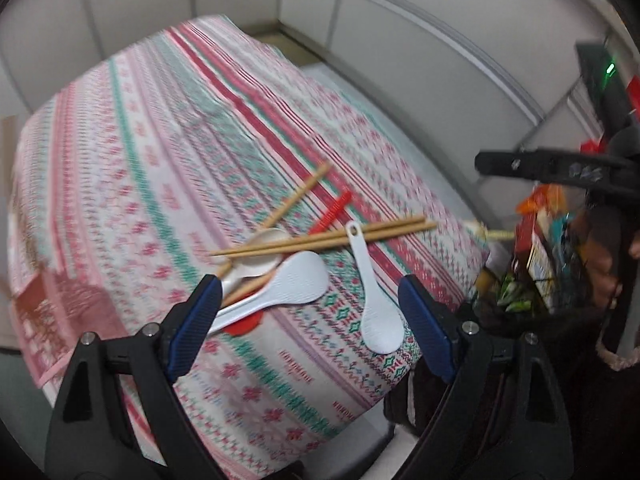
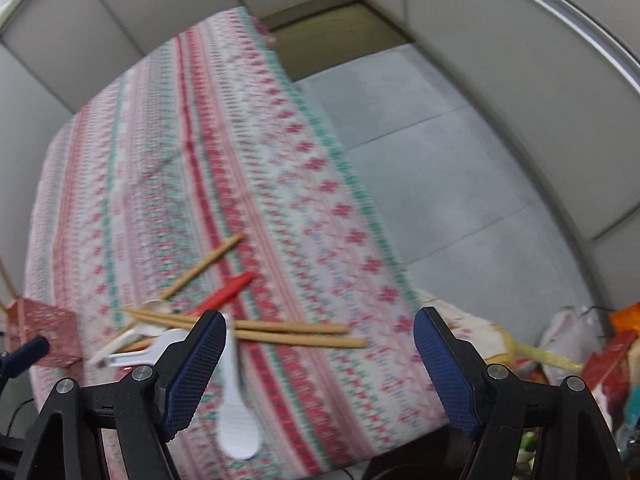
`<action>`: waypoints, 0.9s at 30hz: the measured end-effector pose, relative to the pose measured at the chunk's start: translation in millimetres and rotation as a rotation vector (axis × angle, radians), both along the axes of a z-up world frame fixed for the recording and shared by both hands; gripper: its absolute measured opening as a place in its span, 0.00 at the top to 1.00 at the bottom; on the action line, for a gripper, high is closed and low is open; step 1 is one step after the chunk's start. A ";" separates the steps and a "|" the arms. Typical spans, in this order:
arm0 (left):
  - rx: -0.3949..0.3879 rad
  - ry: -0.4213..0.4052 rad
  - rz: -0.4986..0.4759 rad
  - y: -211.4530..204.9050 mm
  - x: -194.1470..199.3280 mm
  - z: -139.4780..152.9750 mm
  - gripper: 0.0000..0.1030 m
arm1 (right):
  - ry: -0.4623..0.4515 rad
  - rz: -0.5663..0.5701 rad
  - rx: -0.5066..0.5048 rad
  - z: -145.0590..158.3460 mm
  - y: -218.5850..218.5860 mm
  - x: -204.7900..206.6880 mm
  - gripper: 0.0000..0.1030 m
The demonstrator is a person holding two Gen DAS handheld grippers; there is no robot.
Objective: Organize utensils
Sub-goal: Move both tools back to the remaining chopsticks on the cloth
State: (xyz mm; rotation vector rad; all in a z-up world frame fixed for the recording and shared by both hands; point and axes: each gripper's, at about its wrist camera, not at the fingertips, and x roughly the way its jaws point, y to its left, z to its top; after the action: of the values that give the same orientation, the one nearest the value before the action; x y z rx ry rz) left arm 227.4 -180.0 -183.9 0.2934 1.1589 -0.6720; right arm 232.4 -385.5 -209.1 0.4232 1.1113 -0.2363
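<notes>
Patterned tablecloth [image 1: 160, 160], grey floor [image 2: 460, 160], pink box [image 2: 44, 328].

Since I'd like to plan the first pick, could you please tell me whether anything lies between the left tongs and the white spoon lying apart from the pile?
Nothing visible does. The left tongs stand open above the cloth, and the white spoon lies bare, except that chopsticks cross its handle tip.
</notes>
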 end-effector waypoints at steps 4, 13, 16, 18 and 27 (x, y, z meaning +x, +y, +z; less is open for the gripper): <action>0.075 0.016 -0.051 -29.0 12.9 -19.5 0.22 | 0.031 0.000 0.008 -6.2 -5.8 4.3 0.21; 0.175 0.039 -0.280 -85.8 31.5 -61.3 0.63 | 0.045 0.011 -0.019 -4.3 -16.4 8.8 0.21; 0.205 0.022 -0.330 -95.7 32.1 -68.8 0.66 | 0.084 0.025 -0.030 -11.5 -18.5 9.2 0.21; 0.209 0.014 -0.351 -101.2 33.1 -70.5 0.66 | 0.104 0.041 -0.027 -16.1 -17.9 9.7 0.21; 0.218 0.041 -0.450 -127.0 32.4 -68.7 0.69 | 0.103 0.037 0.010 -18.9 -22.2 6.2 0.21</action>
State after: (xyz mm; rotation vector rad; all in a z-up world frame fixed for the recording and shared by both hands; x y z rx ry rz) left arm 259.9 -307.0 -252.6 0.7424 1.2187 -0.9475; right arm 238.6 -407.7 -228.0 0.4023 1.2207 -0.2222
